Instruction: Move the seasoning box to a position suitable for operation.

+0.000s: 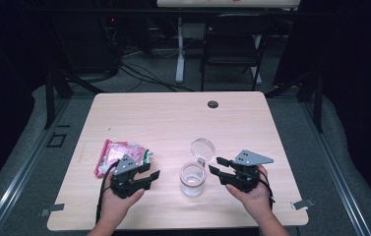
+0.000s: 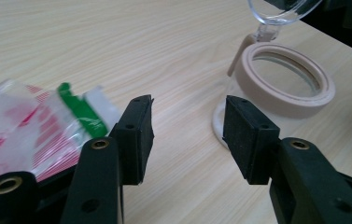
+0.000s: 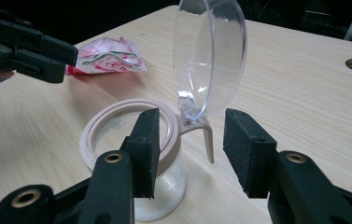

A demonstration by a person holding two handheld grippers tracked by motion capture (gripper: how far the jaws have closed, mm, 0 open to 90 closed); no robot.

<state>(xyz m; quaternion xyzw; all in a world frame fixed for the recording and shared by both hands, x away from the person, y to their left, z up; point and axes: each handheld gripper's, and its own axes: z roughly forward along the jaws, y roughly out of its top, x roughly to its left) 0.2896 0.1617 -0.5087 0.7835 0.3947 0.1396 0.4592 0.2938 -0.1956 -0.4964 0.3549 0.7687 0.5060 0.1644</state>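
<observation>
Two grippers sit low over the near part of the bench [image 1: 173, 110], each held in a hand. Left gripper [image 1: 146, 177] has its jaws spread, grasping nothing, with the red-and-white packet [image 1: 119, 155] just behind it. Right gripper [image 1: 217, 165] is likewise released, jaws apart and pointing at the clear jar [image 1: 192, 179] that stands between the two grippers. Its hinged clear lid [image 1: 202, 147] is flipped up and back above the beige rim [image 3: 127, 128]. Farther off, a dark round hole [image 1: 213, 104] marks the bench's far edge.
</observation>
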